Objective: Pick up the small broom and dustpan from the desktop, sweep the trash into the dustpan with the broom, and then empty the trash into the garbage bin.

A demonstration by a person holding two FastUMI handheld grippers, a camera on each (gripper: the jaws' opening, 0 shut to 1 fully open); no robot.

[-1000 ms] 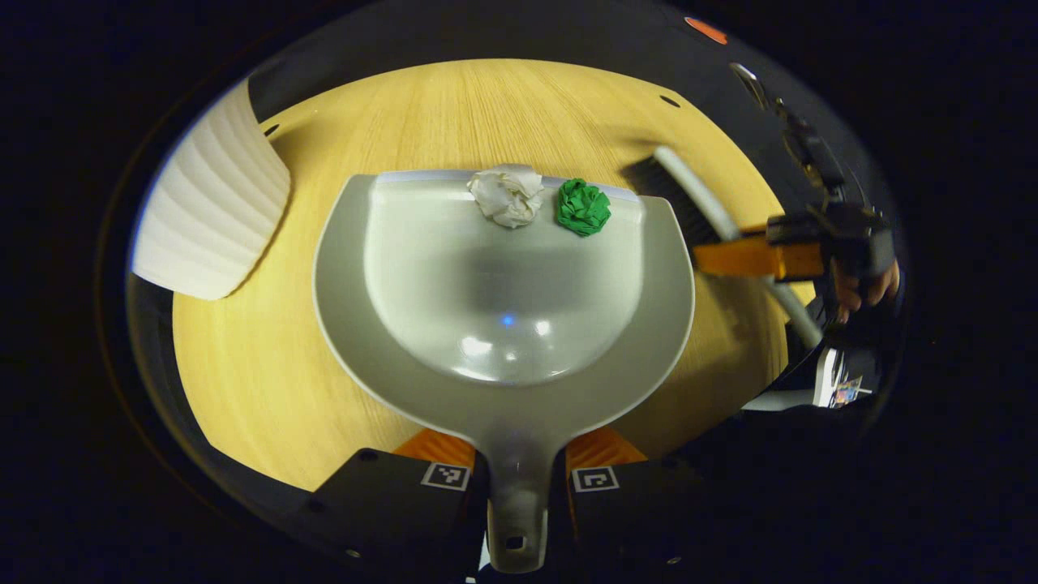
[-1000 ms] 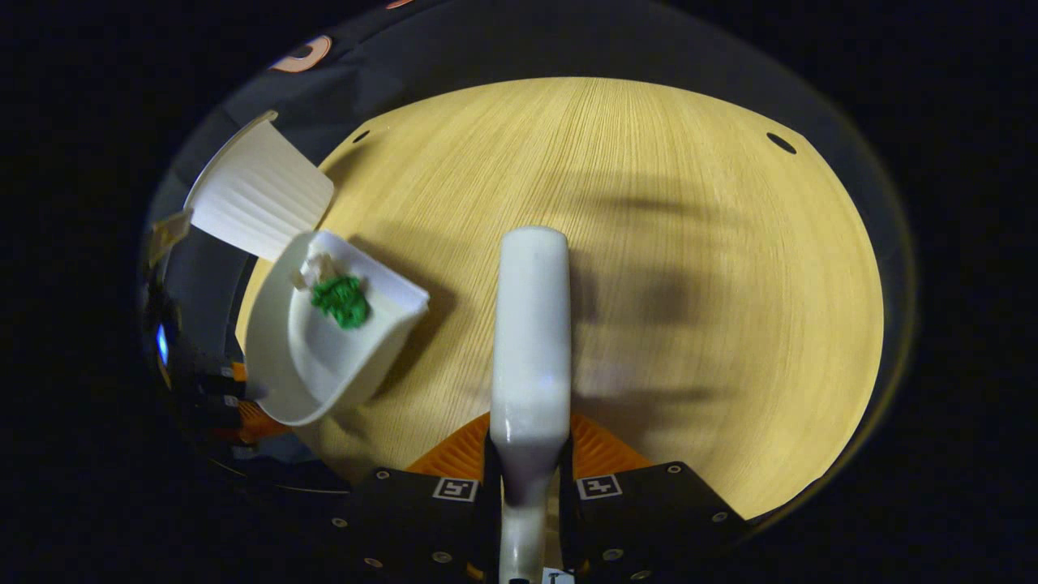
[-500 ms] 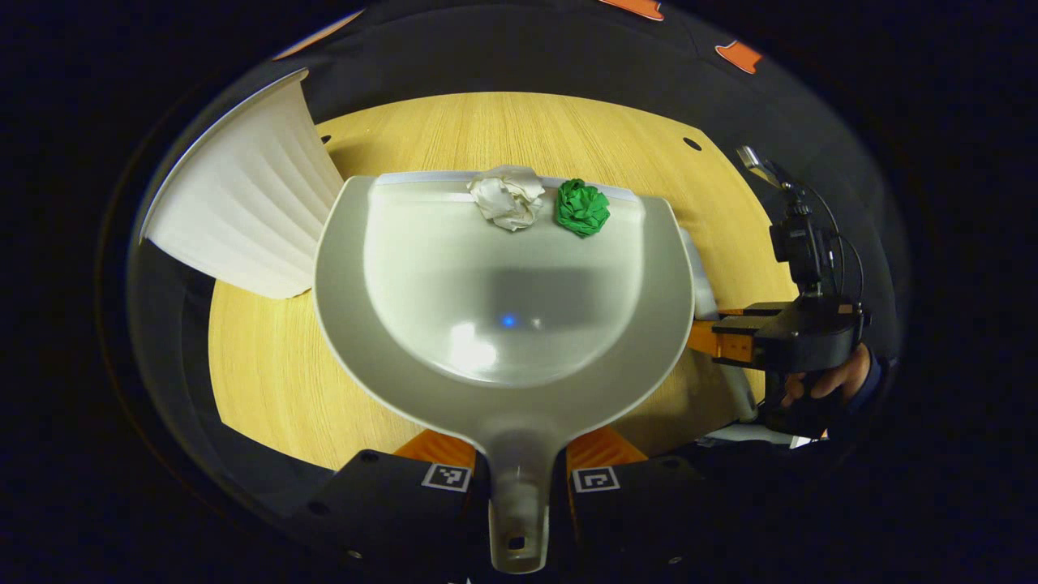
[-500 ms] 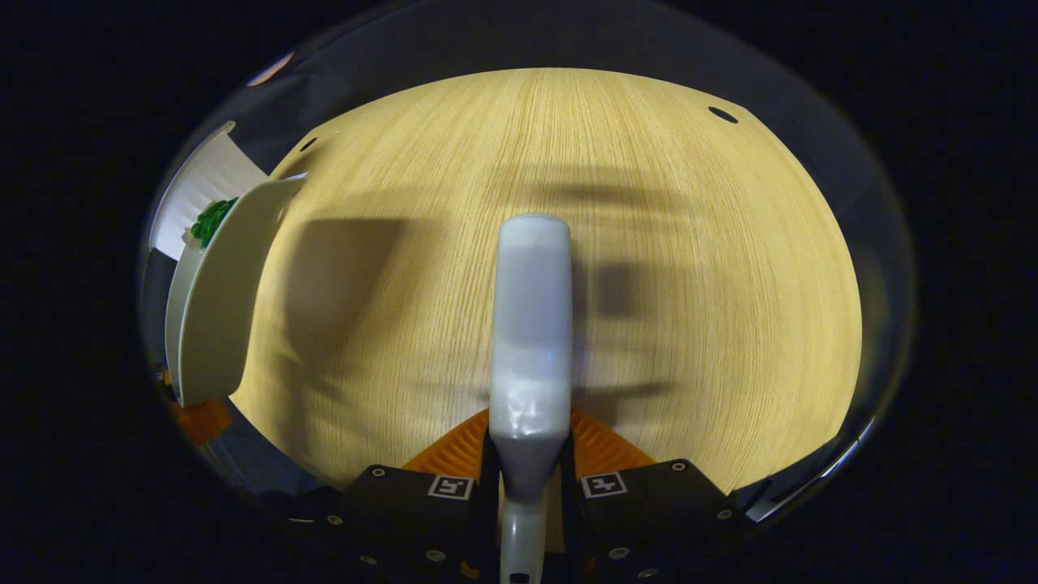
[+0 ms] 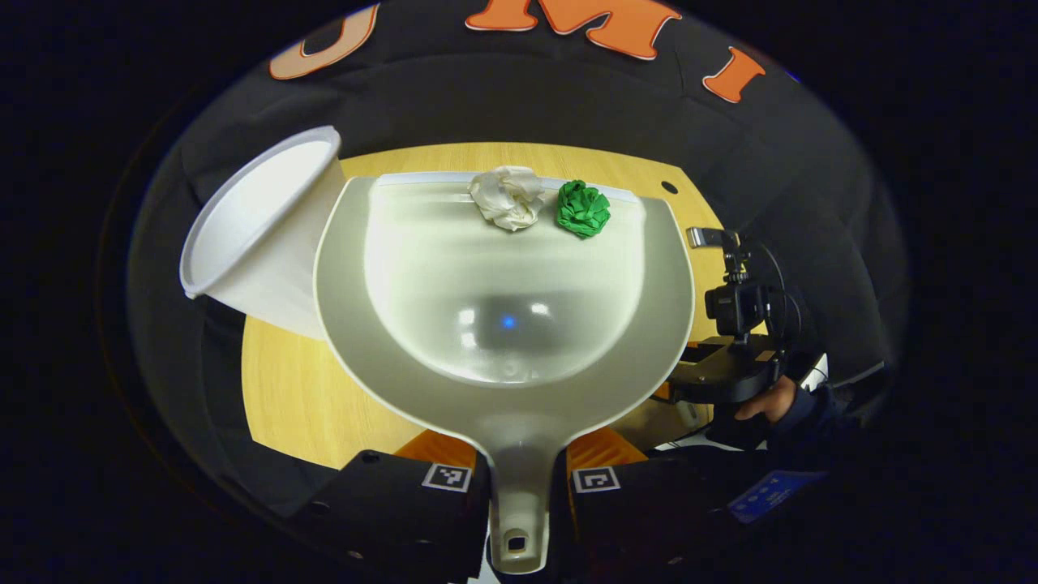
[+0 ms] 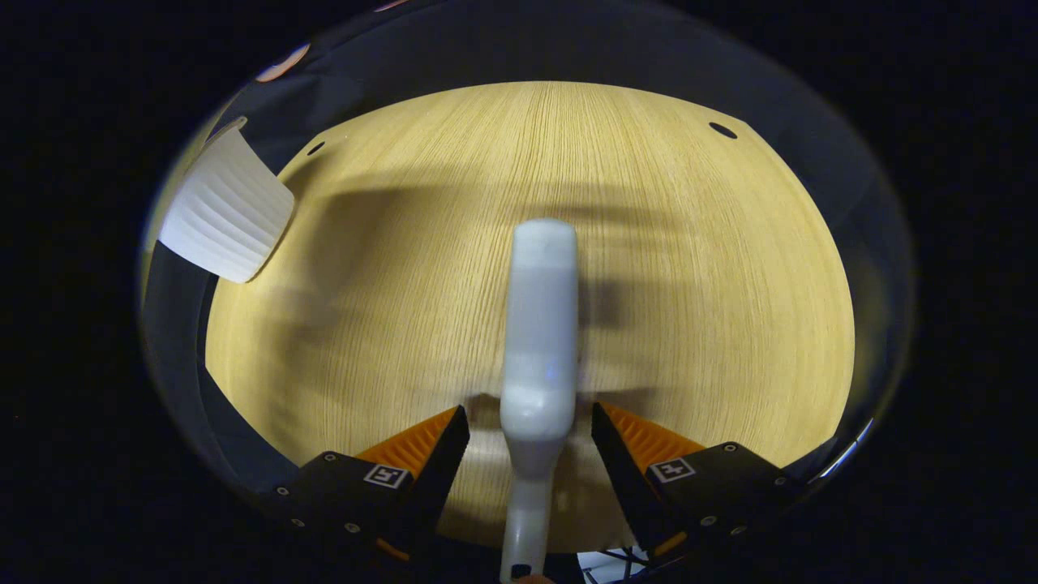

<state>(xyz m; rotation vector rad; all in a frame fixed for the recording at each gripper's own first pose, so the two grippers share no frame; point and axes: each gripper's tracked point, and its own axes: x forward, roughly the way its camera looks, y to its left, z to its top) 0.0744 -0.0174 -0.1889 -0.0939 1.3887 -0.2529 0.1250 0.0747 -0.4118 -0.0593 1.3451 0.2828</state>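
Observation:
My left gripper (image 5: pixel 519 450) is shut on the handle of the pale grey dustpan (image 5: pixel 503 324), held above the wooden table (image 5: pixel 284 397). A crumpled white paper ball (image 5: pixel 508 197) and a green one (image 5: pixel 582 208) sit at the pan's far lip. The white ribbed garbage bin (image 5: pixel 259 219) stands just left of the pan, its opening in sight. In the right gripper view my right gripper (image 6: pixel 531 418) is open. The white small broom (image 6: pixel 539 324) lies on the table (image 6: pixel 689 243) between its fingers, touching neither. The right gripper (image 5: pixel 730 365), held by a hand, also shows to the pan's right.
The bin (image 6: pixel 227 215) stands at the table's far left corner in the right gripper view. Small dark holes (image 6: pixel 722 130) mark the table's far corners. The booth's black cloth wall rises behind the table.
The right gripper has opened and let go of the broom, which now rests on the table. The left gripper has lifted the dustpan with both paper balls; the bin's opening has come into view.

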